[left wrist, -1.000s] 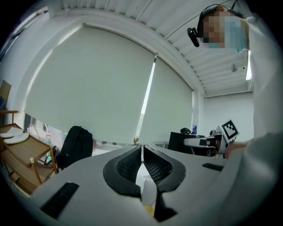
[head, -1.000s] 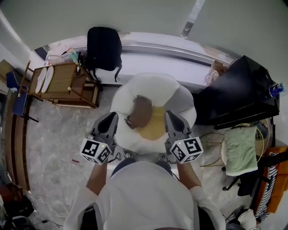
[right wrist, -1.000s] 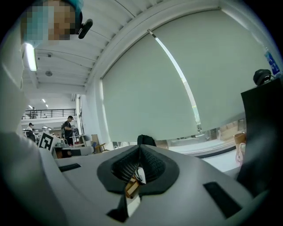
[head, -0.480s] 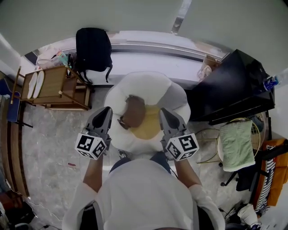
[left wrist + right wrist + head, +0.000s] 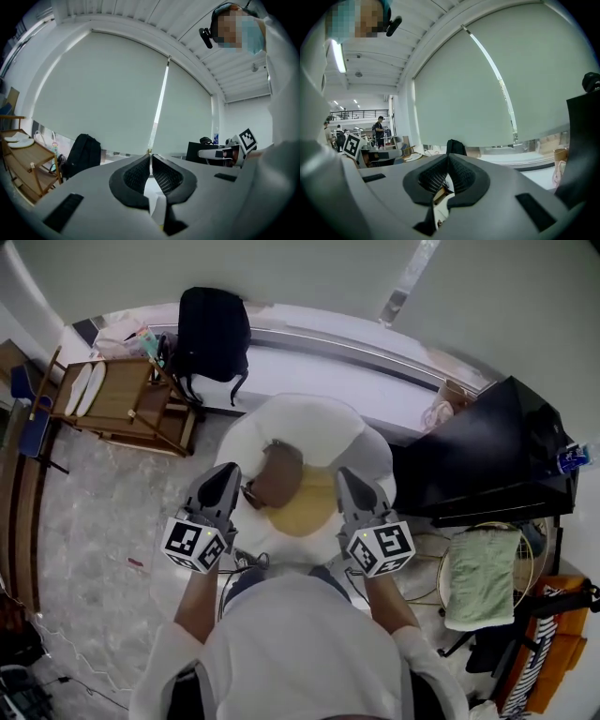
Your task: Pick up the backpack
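The black backpack (image 5: 214, 332) stands upright on the low white ledge (image 5: 319, 357) under the window blind, far ahead and to the left. The left gripper view shows the backpack (image 5: 82, 154) at the left, and the right gripper view shows the backpack (image 5: 456, 146) just above the jaws. My left gripper (image 5: 228, 476) and right gripper (image 5: 348, 480) are held side by side in front of the body, well short of the backpack. Both point level toward the window. The left gripper (image 5: 150, 157) and right gripper (image 5: 448, 158) have their jaws shut with nothing in them.
A round white seat (image 5: 309, 432) with a brown cushion lies on the floor between me and the ledge. A wooden rack (image 5: 122, 404) with plates stands beside the backpack on the left. A black table (image 5: 497, 456) and a stool with a green towel (image 5: 478, 568) are at the right.
The head view swung left and then back, so the room shifted in the frame. Both grippers stay shut and side by side and have drifted slightly.
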A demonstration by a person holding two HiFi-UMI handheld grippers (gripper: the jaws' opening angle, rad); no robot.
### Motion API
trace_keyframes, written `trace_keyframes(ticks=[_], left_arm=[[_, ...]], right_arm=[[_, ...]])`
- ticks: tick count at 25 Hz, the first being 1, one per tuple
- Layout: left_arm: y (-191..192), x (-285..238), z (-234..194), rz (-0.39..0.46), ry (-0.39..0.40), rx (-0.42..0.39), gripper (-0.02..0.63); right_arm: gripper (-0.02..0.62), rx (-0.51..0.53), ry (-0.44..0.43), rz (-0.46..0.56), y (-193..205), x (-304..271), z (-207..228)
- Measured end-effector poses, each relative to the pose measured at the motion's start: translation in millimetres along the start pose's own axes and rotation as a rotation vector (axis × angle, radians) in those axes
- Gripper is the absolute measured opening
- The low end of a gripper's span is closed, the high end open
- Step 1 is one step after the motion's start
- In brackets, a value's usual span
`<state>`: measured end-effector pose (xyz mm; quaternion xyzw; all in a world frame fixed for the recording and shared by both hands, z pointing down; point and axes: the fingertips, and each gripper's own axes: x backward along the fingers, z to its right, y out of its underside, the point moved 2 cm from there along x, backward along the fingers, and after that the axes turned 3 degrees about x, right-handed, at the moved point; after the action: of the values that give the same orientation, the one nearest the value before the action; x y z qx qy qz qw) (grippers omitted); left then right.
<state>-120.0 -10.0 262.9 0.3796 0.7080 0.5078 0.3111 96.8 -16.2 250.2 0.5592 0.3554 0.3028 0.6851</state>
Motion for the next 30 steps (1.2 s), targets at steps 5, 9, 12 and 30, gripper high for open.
trace_keyframes(ticks=[5, 9, 12, 30], left_arm=[[8.5, 3.0, -9.2, -0.014, -0.048, 0.020, 0.040], [19.1, -0.6, -11.4, -0.033, -0.050, 0.042, 0.040], [27.1, -6.4, -15.8, -0.038, -0.061, 0.054, 0.040], [92.3, -8.0, -54.4, -0.104, -0.151, 0.131, 0.040]], right_arm=[[0.029, -0.013, -0.015, -0.014, 6.7, -10.4, 3.3], [0.029, -0.023, -0.024, -0.030, 13.5, -19.7, 6.4], [0.029, -0.020, -0.027, -0.045, 19.6, -28.5, 9.2], [0.030, -0.075, -0.053, -0.085, 72.5, -80.3, 20.6]])
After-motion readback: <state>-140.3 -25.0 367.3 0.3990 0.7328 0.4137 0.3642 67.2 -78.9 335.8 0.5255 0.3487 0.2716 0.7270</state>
